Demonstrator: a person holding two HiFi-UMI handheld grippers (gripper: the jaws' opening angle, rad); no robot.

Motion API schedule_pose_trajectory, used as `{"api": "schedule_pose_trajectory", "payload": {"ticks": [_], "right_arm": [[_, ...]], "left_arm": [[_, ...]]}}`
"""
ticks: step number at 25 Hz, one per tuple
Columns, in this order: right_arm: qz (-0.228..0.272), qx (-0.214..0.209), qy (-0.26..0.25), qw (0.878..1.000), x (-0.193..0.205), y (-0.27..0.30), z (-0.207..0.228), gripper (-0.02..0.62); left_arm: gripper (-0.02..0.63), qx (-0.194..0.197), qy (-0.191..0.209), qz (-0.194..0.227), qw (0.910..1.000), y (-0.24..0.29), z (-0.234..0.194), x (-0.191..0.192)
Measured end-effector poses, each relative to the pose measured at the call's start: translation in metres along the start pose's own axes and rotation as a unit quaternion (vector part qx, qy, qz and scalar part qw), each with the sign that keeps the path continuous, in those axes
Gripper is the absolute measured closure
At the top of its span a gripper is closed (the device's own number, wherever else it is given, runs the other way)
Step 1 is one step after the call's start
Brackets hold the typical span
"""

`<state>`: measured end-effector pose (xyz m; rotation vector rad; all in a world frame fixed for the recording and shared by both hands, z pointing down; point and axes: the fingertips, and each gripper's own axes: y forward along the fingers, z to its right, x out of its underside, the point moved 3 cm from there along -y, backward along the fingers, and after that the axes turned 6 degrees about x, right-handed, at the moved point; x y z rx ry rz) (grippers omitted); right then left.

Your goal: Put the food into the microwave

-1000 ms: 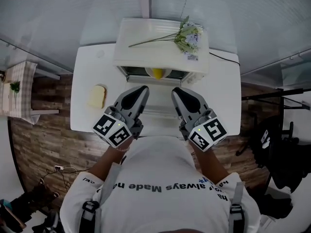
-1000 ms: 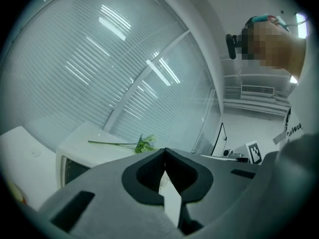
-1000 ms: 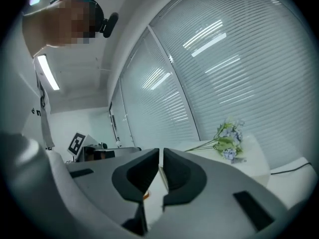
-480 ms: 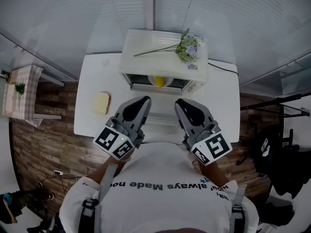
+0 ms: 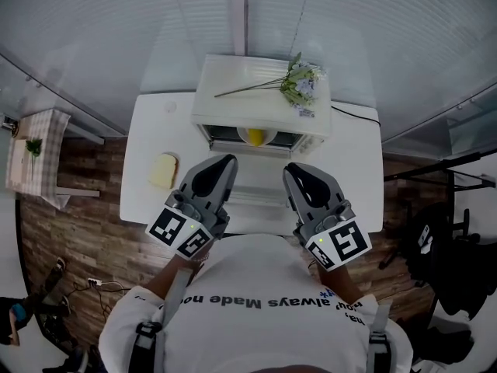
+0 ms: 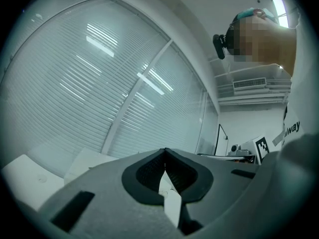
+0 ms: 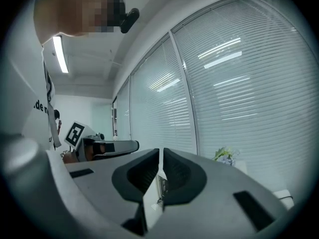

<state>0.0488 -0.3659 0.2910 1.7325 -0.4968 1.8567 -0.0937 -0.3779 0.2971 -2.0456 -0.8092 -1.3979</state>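
White table [image 5: 147, 123], bread [image 5: 163, 169] near left edge, microwave [image 5: 248, 111] at back.

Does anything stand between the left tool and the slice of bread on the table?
Nothing visible does. Only bare white table lies between the left tool and the bread slice.

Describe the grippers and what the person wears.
The left gripper and right gripper are grey moulded shells with dark ribbed pads. Each carries a cube of black-and-white square markers with a green light. The person wears a white T-shirt with dark lettering and grey straps.
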Motion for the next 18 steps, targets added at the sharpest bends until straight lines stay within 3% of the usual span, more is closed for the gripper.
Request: {"api": "schedule_pose_trajectory", "payload": {"ticks": [18], "right_arm": [[-0.002,0.010,-0.009,1.000,0.0012,-0.0001,0.0037,0.565]], "left_arm": [[0.595,0.010,-0.008,-0.003,0.9999,0.0064,0.0053,0.0034]]}}
